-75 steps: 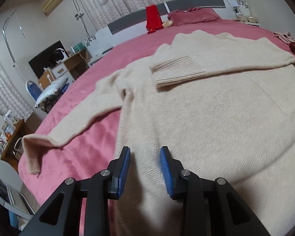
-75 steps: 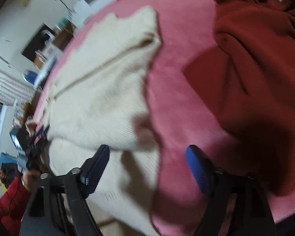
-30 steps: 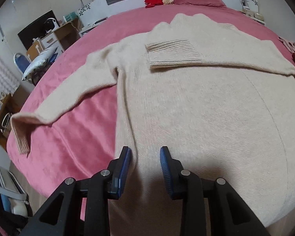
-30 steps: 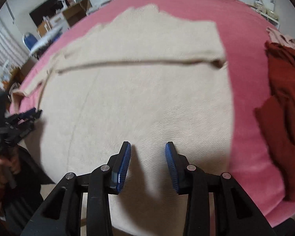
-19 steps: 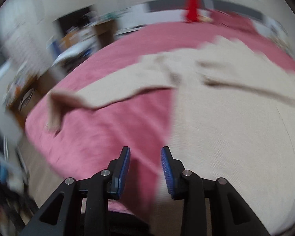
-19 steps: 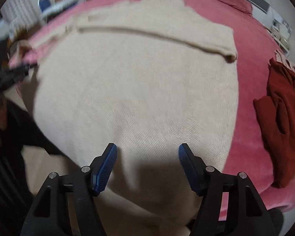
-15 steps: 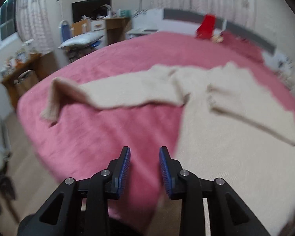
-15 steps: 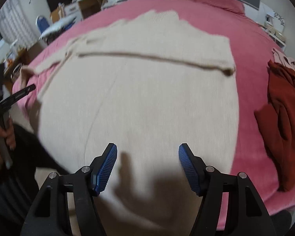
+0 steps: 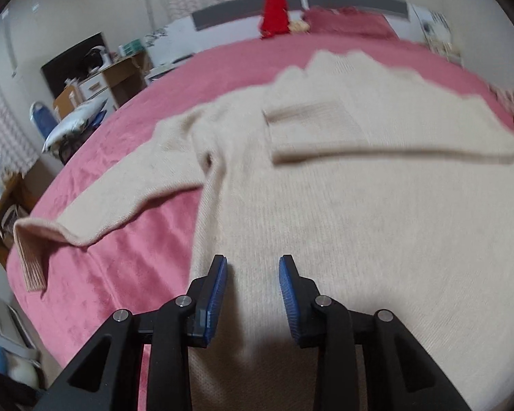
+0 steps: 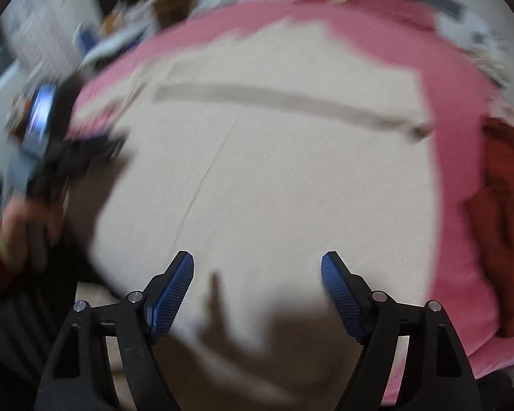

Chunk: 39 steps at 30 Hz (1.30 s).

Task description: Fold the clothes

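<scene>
Cream sweater [image 9: 342,212] beneath both opening tools (nothing gripped)

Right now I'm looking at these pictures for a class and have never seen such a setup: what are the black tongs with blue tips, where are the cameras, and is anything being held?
There is no robot here. A person holds a pair of hand tongs in each hand, and a wide-angle camera on each looks forward along its two fingers. One picture is from the left tongs, the other from the right tongs. The right picture, which is blurred, also catches the person's left hand gripping its tool.

On the pink bed lies a cream sweater, spread flat. One sleeve is already folded across the chest; the other sleeve stretches out sideways. A dark red garment lies beside it.

Nothing is held. Both tongs are above the sweater's lower part with their jaws opening and empty, the right pair wider.
</scene>
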### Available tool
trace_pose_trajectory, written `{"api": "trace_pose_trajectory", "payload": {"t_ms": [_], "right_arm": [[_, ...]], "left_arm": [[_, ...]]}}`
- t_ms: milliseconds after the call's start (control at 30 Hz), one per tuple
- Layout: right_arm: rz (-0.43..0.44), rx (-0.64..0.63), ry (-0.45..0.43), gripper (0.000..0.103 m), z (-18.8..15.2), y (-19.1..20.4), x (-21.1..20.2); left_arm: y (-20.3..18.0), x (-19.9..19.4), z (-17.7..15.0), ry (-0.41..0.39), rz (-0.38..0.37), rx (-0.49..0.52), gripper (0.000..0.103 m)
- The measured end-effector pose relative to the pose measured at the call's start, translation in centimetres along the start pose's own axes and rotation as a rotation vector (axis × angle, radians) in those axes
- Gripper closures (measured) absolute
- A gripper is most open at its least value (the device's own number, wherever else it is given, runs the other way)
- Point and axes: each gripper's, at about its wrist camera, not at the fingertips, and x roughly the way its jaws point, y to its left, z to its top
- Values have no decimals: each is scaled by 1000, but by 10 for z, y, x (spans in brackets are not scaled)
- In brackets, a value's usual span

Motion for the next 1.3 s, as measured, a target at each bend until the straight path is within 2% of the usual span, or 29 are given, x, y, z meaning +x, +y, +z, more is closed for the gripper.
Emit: {"api": "trace_pose_trajectory", "payload": {"t_ms": [133,200,233,300,400,433,467,500,533,633,733,800,900,967,1033,1067,1167,1200,1233,1300], "right_arm": [[-7,193,-167,26,51,-60,2],[-18,283,-224,36,81,-91,16],[-37,311,-240,37,92,-105,23],[-61,335,-233,38,117,-127,49],[-80,317,-179,41,143,-155,87],[-83,302,-154,44,150,-163,99],[-118,286,-103,55,151,-172,111],[-129,286,-94,63,152,-183,115],[-140,286,-86,64,152,-194,120],[-73,382,-136,63,153,-211,100],[-45,381,-251,62,155,-213,73],[-31,298,-225,62,163,-201,74],[-5,187,-159,62,175,-184,92],[-28,174,-121,62,177,-187,105],[-52,161,-84,63,178,-191,118],[-68,181,-80,64,177,-200,121],[-110,273,-119,88,173,-234,109],[-113,305,-135,87,172,-241,101],[-117,337,-151,83,171,-248,92],[-123,317,-194,81,162,-244,67]], "left_arm": [[15,-17,12,-96,-25,-145,72],[10,-16,17,-107,-36,-175,72],[8,-14,19,-104,-42,-186,72],[4,-8,21,-96,-53,-205,72],[-12,19,17,28,16,-133,71],[-18,28,16,67,39,-109,71],[-23,26,17,47,67,-87,71],[-28,24,18,29,94,-66,71],[-32,23,21,31,107,-50,73],[-34,5,34,-60,36,-69,73],[-43,-4,60,-205,-28,-49,71],[-49,-9,78,-300,-70,-35,71],[-66,32,102,-234,-98,59,71],[-56,63,108,-150,-69,36,71],[-46,93,115,-68,-42,13,67],[-39,94,113,-70,-81,-15,66],[-18,98,108,-77,-198,-101,66],[-12,99,106,-79,-235,-129,66],[-15,96,104,-81,-231,-127,66],[-19,93,103,-81,-212,-112,66]]}}
